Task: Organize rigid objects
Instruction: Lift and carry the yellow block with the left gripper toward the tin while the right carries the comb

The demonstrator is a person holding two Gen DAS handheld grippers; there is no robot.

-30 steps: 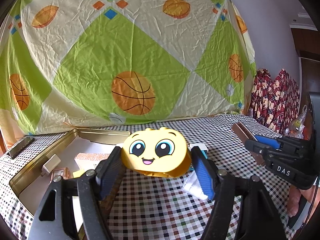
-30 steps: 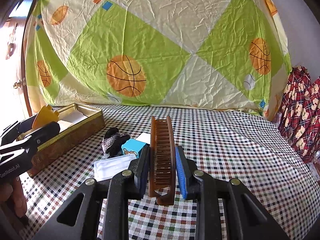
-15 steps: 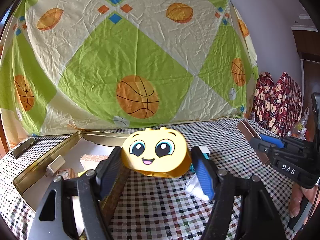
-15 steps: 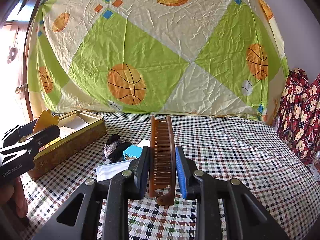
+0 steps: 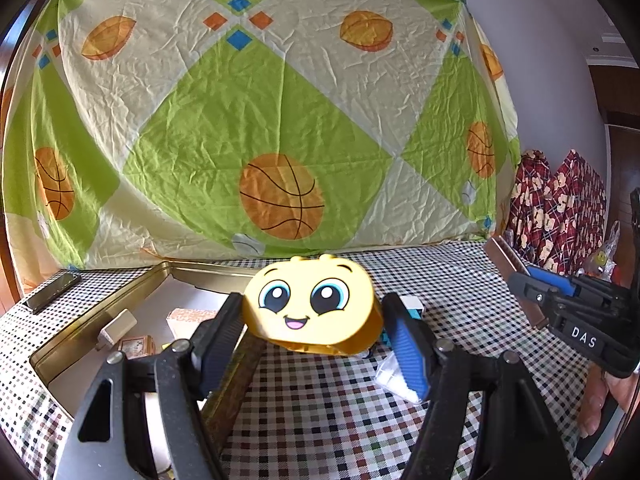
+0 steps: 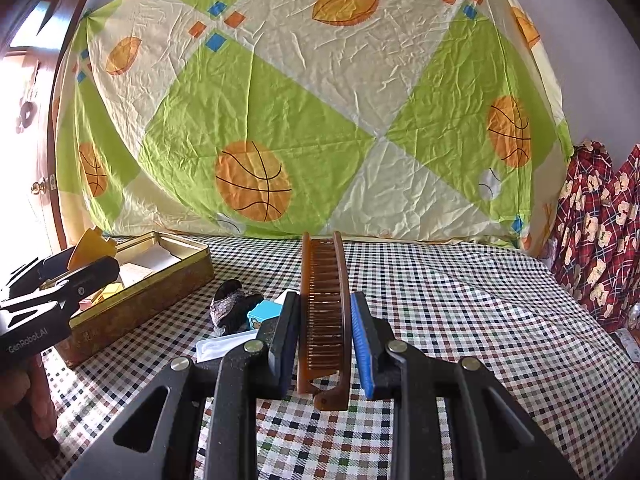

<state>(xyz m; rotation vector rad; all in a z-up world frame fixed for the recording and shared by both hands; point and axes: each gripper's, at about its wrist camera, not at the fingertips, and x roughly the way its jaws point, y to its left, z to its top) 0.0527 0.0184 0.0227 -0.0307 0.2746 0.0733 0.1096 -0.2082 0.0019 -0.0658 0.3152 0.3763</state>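
Observation:
My left gripper [image 5: 312, 314] is shut on a yellow box with a cartoon smiling face [image 5: 310, 304], held just above the checked tablecloth beside the open gold tin [image 5: 96, 314]. My right gripper [image 6: 325, 314] is shut on a brown comb [image 6: 323, 280] that points straight ahead, teeth between its two spines. In the left wrist view the right gripper [image 5: 528, 286] and its comb [image 5: 505, 261] hang at the right edge. The right wrist view shows the left gripper [image 6: 86, 264] with the yellow box [image 6: 90, 245] over the near end of the tin [image 6: 152, 304].
The tin holds a white block [image 5: 116, 324], a small brown box [image 5: 136, 346] and a speckled block [image 5: 188, 316]. On the cloth beside it lie a black scrunchie [image 6: 230, 308], a blue box [image 6: 262, 314] and a white packet [image 6: 220, 348]. A dark bar [image 5: 52, 290] lies far left. A patterned sheet [image 5: 280, 120] hangs behind.
Both views have tipped slightly upward, so the table sits lower in them. Both grips are unchanged and nothing on the table has moved.

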